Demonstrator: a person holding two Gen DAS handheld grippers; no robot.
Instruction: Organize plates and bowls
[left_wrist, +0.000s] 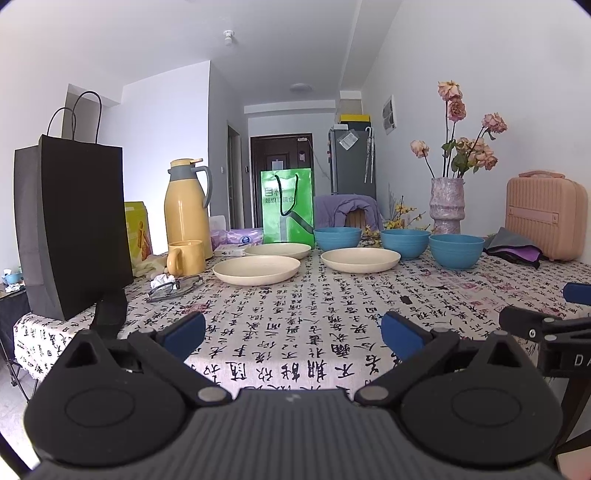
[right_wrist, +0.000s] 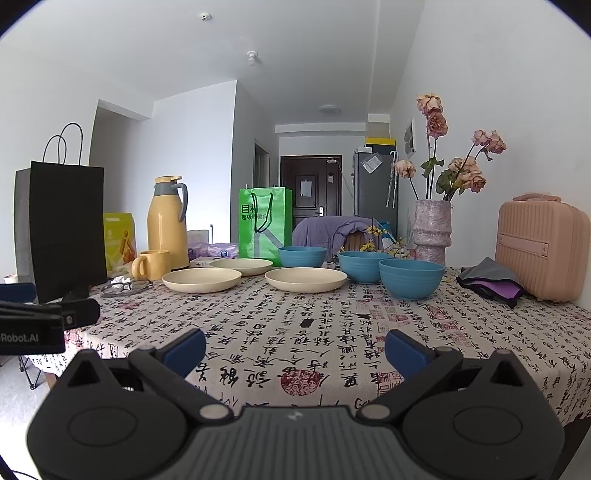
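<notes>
Left tongs (left_wrist: 293, 334) released, gripping nothing, low over the desk (left_wrist: 295, 314). Right tongs (right_wrist: 295, 350) likewise spread wide and bare. Well ahead of both: three cream plates (right_wrist: 201, 280) (right_wrist: 245, 266) (right_wrist: 306, 279), apart from one another. Past them and to the right, three blue bowls (right_wrist: 302, 256) (right_wrist: 364, 266) (right_wrist: 411, 277), the two right-hand ones touching or nearly so. Far left, a yellow mug (right_wrist: 153, 264) beside a yellow thermos (right_wrist: 168, 221).

three cream plates (right_wrist: 306, 279), three blue bowls (right_wrist: 411, 277), upright, unstacked, on patterned tablecloth (right_wrist: 332, 332)
</notes>
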